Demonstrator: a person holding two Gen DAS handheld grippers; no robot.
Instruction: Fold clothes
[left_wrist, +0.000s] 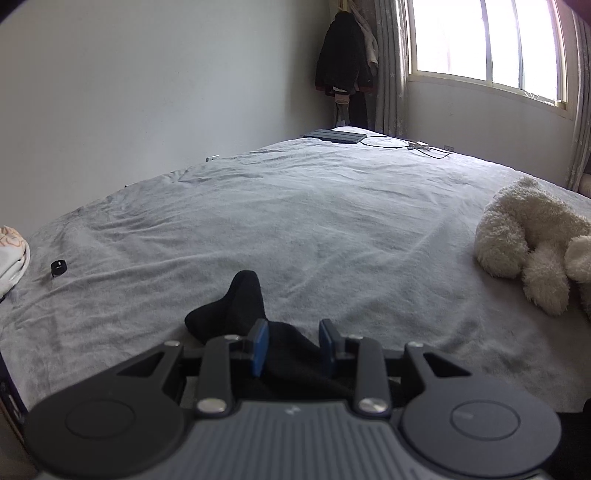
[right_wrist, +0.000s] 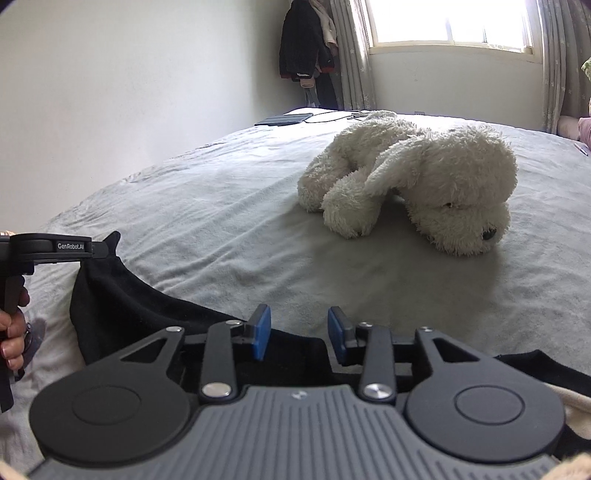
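Observation:
A black garment (left_wrist: 236, 299) lies bunched on the grey bedspread (left_wrist: 295, 206). In the left wrist view my left gripper (left_wrist: 293, 332) has its blue pads closed on a thick fold of it. The right wrist view shows that same left gripper (right_wrist: 105, 248) from the side, held by a person's hand (right_wrist: 14, 325), with the black garment (right_wrist: 122, 302) hanging from its tip, lifted off the bed. My right gripper (right_wrist: 299, 321) stands open low over the garment's near edge. Black cloth lies under and between its pads, which do not press on it.
A white plush dog (right_wrist: 413, 177) lies on the bed ahead of the right gripper, at the right edge in the left wrist view. A small black ring (left_wrist: 58, 266) and a white cloth (left_wrist: 13, 251) sit at the left. A dark tablet (left_wrist: 334, 136) and cable lie at the far end.

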